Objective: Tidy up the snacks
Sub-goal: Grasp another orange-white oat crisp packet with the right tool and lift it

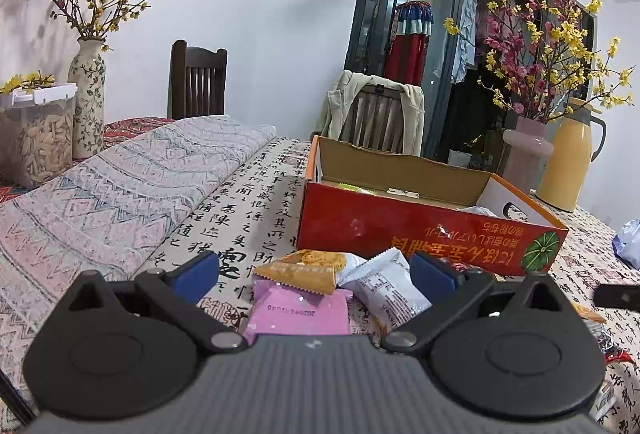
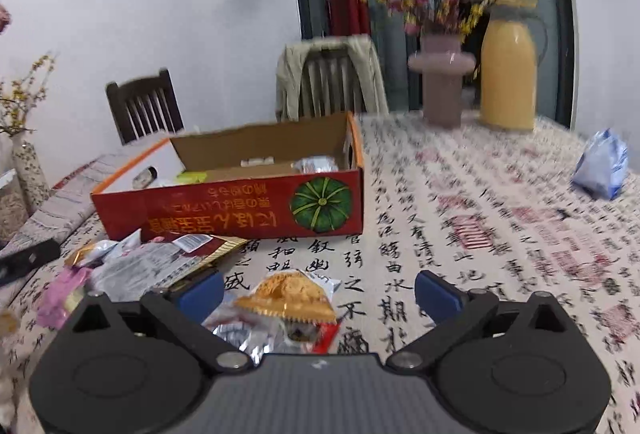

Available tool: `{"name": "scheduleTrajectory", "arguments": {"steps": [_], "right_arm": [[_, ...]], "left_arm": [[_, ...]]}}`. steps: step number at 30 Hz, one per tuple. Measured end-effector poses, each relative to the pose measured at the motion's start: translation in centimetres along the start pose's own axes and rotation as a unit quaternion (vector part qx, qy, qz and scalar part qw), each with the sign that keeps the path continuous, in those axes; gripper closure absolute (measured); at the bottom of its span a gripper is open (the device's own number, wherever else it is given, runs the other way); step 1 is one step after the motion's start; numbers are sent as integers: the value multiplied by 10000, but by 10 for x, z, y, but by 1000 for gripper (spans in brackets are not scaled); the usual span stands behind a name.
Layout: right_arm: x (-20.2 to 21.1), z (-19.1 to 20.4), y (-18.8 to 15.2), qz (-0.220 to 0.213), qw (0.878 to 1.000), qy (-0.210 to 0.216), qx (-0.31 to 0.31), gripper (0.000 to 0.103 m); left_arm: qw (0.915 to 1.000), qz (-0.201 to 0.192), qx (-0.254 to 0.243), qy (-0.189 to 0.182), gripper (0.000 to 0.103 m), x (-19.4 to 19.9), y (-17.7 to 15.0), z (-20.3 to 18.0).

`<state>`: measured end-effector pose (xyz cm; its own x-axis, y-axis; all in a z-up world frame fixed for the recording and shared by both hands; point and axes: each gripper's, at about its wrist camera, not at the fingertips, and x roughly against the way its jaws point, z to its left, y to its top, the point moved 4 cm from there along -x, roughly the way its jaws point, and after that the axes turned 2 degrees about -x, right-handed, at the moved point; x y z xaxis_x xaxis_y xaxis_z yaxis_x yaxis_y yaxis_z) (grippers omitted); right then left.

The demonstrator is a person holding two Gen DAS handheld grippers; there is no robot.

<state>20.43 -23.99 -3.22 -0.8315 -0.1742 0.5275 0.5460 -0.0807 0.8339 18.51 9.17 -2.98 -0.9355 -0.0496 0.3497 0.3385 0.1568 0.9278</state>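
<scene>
A red cardboard box [image 1: 400, 230] with a green pumpkin picture stands open on the table, a few packets inside; it also shows in the right wrist view [image 2: 224, 209]. My left gripper [image 1: 316, 274] is open above a pile of snack packets: a pink packet [image 1: 296, 310], an orange packet [image 1: 304, 270] and a white packet [image 1: 388, 282]. My right gripper [image 2: 320, 294] is open over an orange packet [image 2: 292, 298] and a silver packet [image 2: 248, 330]. More packets [image 2: 152, 262] lie in front of the box.
A calligraphy tablecloth [image 2: 480, 234] covers the table. A pink vase [image 2: 442, 81] and yellow thermos [image 2: 508, 73] stand at the back right. A blue-white bag [image 2: 600, 163] lies right. A folded blanket [image 1: 120, 185], seed jar [image 1: 38, 137] and floral vase [image 1: 88, 97] sit left. Chairs stand behind.
</scene>
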Motion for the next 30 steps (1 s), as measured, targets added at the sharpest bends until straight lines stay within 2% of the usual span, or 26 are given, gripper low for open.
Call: {"name": "scheduleTrajectory", "arguments": {"steps": [5,8,11,12,13,15,16,18,20,22,25,30], "right_arm": [[-44,6,17,906,9957,212,11,9],[-63,13,18,1226,9922,179,126,12],[-72,19,15,1369,9902,176,207,27],[-72,20,14,1395,9898,174,218,37],[-72,20,13,1401,9898,164,210,42],[-70,20,11,1371,9902,158,219,45],[-70,19,13,1357,9904,170,210,51],[-68,17,14,1303,9911,228,164,53],[-62,16,16,1162,9927,279,156,66],[-53,14,19,954,9948,330,144,74],[-40,10,19,679,9969,368,157,80],[-30,-2,17,565,9976,401,62,79]], "left_arm": [[10000,15,24,-13,0,-1,0,1],[10000,22,37,-25,0,-1,0,1],[10000,36,46,-38,0,-1,0,1],[10000,41,49,-42,0,-1,0,1],[10000,45,54,-45,0,-2,0,2],[10000,48,63,-50,0,-2,0,2],[10000,47,60,-48,0,-2,0,2],[10000,49,59,-45,0,-2,0,2],[10000,53,61,-44,0,-2,-1,2],[10000,63,61,-38,0,-2,-1,2],[9999,84,58,-26,0,-3,-1,2],[9999,105,53,1,0,-4,-1,2]]}}
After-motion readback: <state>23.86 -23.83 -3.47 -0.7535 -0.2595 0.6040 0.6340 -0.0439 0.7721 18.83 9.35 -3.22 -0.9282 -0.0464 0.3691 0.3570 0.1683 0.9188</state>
